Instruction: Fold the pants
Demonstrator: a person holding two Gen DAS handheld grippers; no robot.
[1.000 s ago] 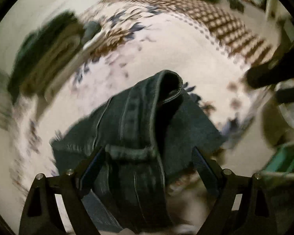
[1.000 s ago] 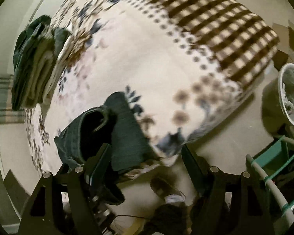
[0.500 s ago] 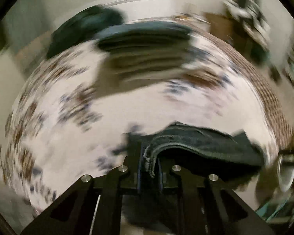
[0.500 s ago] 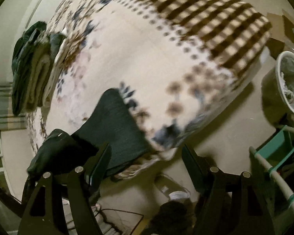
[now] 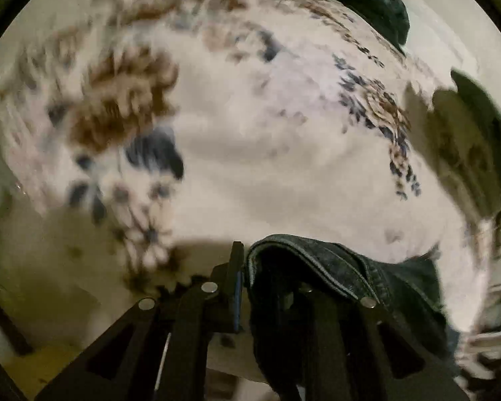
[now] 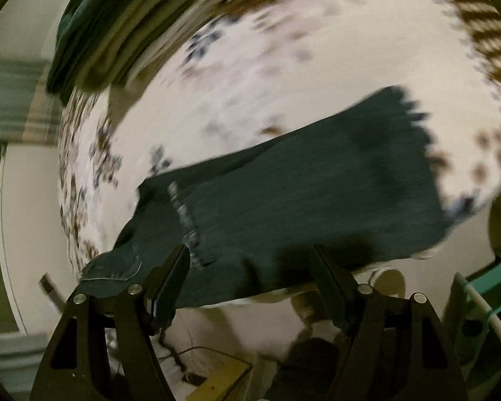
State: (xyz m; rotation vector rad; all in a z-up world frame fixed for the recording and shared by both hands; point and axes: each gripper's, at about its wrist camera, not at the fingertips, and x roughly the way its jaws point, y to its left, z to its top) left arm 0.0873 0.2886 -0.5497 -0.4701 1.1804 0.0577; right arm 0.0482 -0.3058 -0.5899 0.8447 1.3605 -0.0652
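Note:
Dark denim pants lie stretched across the floral bedspread, legs toward the right, waist at the lower left near the bed edge. My left gripper is shut on the pants' waistband, which drapes over its right finger. My right gripper is open and empty, hovering just above the near edge of the pants. Both views are blurred by motion.
A stack of folded clothes sits at the far left of the bed, also in the left wrist view. A teal rack stands at the right on the floor. Brown checked bedding covers the far right.
My left gripper closed on the waistband and swung left, pulling the pants out flat across the bed. My right gripper moved in over the pants, still open.

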